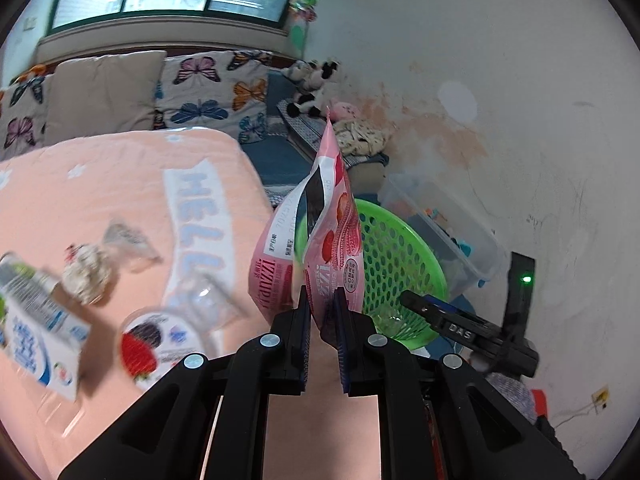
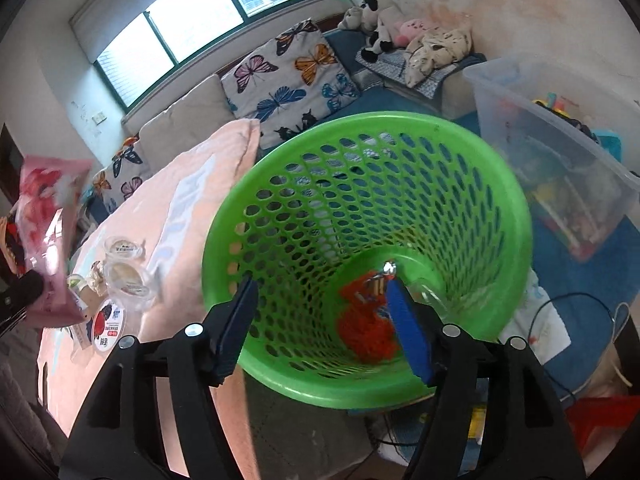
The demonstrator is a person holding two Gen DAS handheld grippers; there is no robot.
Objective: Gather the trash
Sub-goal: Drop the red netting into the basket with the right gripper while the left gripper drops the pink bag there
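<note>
- Two grippers at work here, and they're splitting the job: one is carrying rubbish in, the other is over the bin.
- The left gripper [image 1: 322, 304] has its fingers clenched tight on the bottom corner of a pink snack bag [image 1: 320, 236]. The bag stands up above the pads, lifted clear of the bed [image 1: 100, 184]. Pinched by a corner like that, the flat foil hangs free and should drop cleanly when let go.
- The green basket [image 1: 404, 256] sits just behind the bag in the left view, down beside the bed's edge. That's a handy spot: anything picked off the covers only needs a short swing to reach it.
- In the right wrist view, the right gripper [image 2: 320, 320] hangs directly over the basket's mouth, fingers spread apart with nothing between them. One finger sits outside the near rim, the other inside it.
- An orange wrapper [image 2: 368, 320] already lies at the bottom of the basket, with what looks like a clear plastic piece beside it.
- Plenty is left on the bed: a milk carton [image 1: 36, 320], a round lidded cup [image 1: 152, 344] and a crinkled clear wrapper [image 1: 100, 260], all blurred, all well apart from the basket.
- My read: the pink bag goes into the basket next, and the risk is the light foil catching the rim.
</note>
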